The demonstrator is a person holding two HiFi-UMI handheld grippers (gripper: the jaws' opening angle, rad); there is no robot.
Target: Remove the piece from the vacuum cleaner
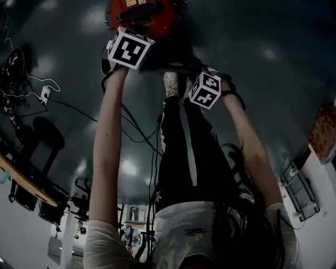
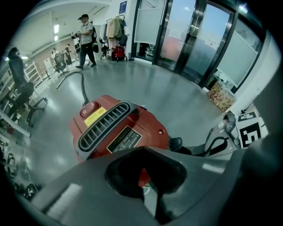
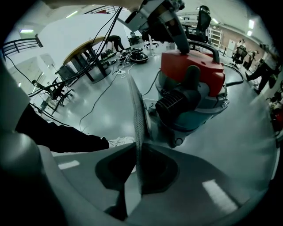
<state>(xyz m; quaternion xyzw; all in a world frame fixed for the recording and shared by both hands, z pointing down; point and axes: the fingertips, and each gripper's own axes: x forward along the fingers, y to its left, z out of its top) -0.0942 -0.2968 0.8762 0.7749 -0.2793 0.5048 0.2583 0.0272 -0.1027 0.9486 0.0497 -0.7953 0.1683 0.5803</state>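
Note:
The red vacuum cleaner (image 1: 140, 14) stands on the floor in front of my feet. Its lid, with a black vent grille and a label, fills the left gripper view (image 2: 119, 128). My left gripper (image 2: 148, 176) hangs over that lid with its jaws drawn together and nothing visible between them. In the right gripper view it reaches the lid by the black handle (image 3: 204, 44). My right gripper (image 3: 138, 167) is shut on a thin grey mesh piece (image 3: 136, 114), seen edge-on and held clear of the vacuum body (image 3: 194, 75). Both marker cubes show in the head view, left (image 1: 129, 47) and right (image 1: 206, 88).
The person's black-trousered legs (image 1: 184, 152) and white shoes (image 1: 170, 84) are just behind the vacuum. A hose (image 2: 75, 79) trails off across the grey floor. Cables (image 3: 101, 92) run to a desk (image 3: 84, 48). Office chairs, glass doors (image 2: 194, 35) and standing people are farther off.

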